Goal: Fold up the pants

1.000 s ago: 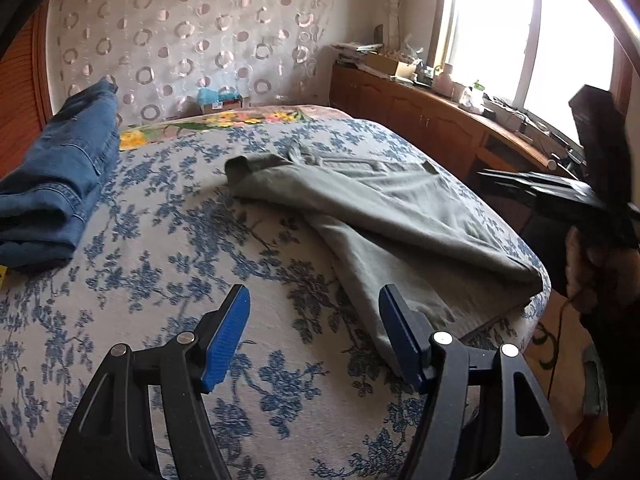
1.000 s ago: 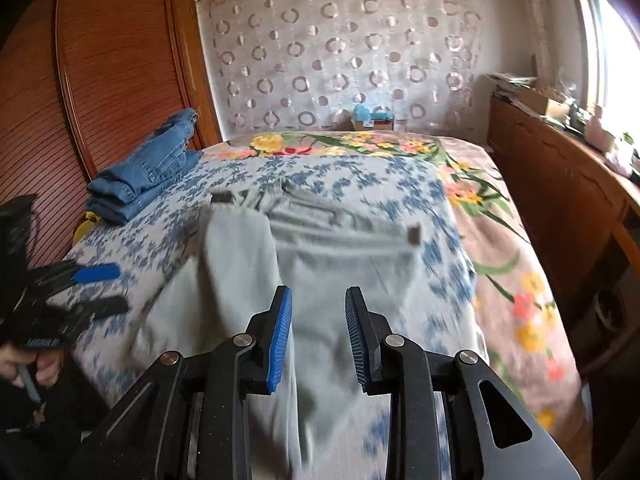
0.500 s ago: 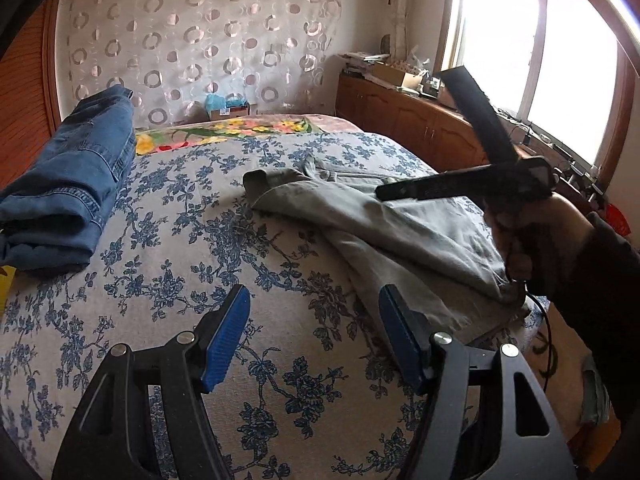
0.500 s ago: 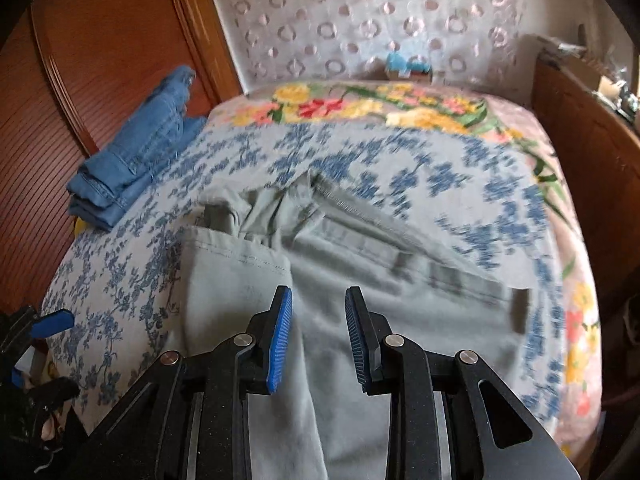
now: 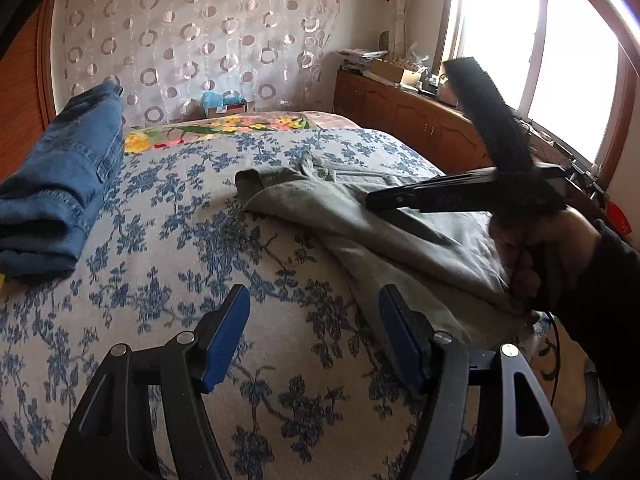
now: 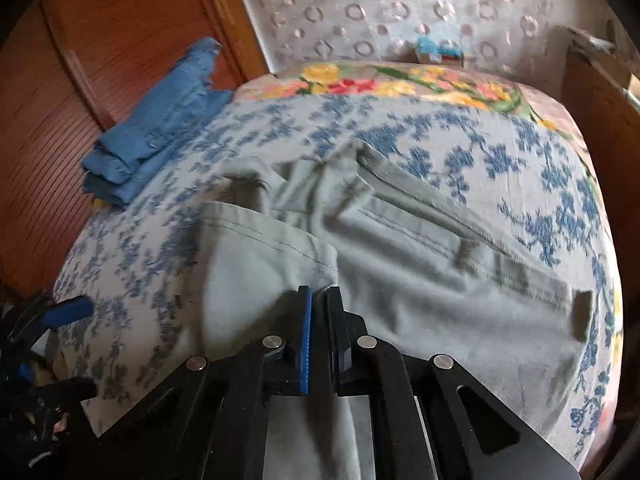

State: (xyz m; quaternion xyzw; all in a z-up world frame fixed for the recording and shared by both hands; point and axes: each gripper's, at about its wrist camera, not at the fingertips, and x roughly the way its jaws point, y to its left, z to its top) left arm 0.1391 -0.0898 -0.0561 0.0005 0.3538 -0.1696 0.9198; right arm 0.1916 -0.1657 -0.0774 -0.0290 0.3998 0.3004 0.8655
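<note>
Grey-green pants [image 5: 360, 216] lie on the blue-flowered bedspread [image 5: 168, 264], partly folded, with one leg end laid back over the waist [image 6: 260, 256]. My right gripper [image 6: 319, 296] is over the pants with its jaws nearly together; whether cloth is pinched between them does not show. It also shows in the left wrist view [image 5: 372, 202], pointing left above the pants. My left gripper [image 5: 314, 320] is open and empty, low over the bedspread just left of the pants' lower edge.
Folded blue jeans [image 5: 60, 184] lie at the bed's left side, beside a wooden wardrobe [image 6: 100, 60]. A wooden cabinet [image 5: 408, 120] runs under the window on the right. A small box [image 5: 224, 104] stands at the bed's far end.
My right gripper has come down over the pants and its jaws have closed from open to nearly together. My left gripper has stayed open and shifted slightly.
</note>
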